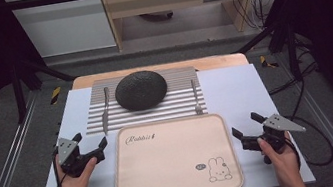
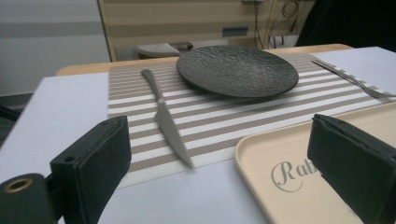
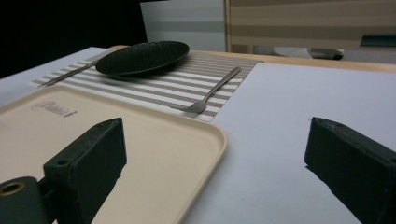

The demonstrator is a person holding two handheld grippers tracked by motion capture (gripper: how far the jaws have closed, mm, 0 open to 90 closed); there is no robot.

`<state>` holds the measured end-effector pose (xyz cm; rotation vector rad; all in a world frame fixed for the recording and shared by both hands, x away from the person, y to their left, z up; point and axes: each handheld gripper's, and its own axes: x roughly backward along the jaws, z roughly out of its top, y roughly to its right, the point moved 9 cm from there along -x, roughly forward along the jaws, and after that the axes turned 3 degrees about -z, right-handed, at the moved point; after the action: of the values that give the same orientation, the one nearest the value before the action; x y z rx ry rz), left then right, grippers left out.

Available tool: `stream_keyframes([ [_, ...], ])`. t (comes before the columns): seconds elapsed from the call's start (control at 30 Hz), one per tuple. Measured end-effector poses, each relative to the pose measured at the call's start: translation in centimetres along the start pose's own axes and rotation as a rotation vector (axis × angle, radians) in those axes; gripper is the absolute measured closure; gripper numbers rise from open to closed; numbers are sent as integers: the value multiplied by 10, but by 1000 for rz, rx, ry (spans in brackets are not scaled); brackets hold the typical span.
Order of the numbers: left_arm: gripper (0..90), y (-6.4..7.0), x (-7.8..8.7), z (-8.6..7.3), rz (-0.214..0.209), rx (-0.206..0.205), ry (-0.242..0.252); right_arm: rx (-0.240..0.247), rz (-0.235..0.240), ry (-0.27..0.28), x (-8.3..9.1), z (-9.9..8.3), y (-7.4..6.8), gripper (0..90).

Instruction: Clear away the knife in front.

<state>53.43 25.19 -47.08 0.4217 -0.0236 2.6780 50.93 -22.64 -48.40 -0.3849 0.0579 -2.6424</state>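
A beige tray [image 1: 175, 159] with a rabbit print lies at the table's near middle, with nothing on it. Behind it a striped placemat [image 1: 176, 106] carries a dark round plate [image 1: 141, 90], a knife [image 1: 105, 111] to its left and a fork [image 1: 196, 98] to its right. My left gripper [image 1: 92, 140] stands open just left of the tray, and in the left gripper view its jaws frame the knife [image 2: 167, 124] and plate [image 2: 237, 70]. My right gripper [image 1: 247, 125] stands open just right of the tray, where the right gripper view takes in the tray's corner [image 3: 205, 140] and the fork [image 3: 212, 92].
A white sheet [image 1: 234, 88] covers the tabletop under the placemat and tray. Metal frame rails [image 1: 3, 165] run along both sides of the table. A wooden cabinet [image 1: 175, 1] and loose cables [image 1: 254, 6] lie on the floor beyond the far edge.
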Motion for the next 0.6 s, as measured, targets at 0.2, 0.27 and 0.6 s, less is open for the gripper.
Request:
stream_keyframes([
  [0.2,61,8,-21,13,-39,-27,-41,58,-11,-62,-3,-4,-2,57],
  [0.27,61,10,-30,18,-50,-46,-57,82,-2,-66,-3,-6,-4,52],
  [0.6,57,12,-70,48,-55,-104,-94,98,-7,-46,2,-5,-10,44],
])
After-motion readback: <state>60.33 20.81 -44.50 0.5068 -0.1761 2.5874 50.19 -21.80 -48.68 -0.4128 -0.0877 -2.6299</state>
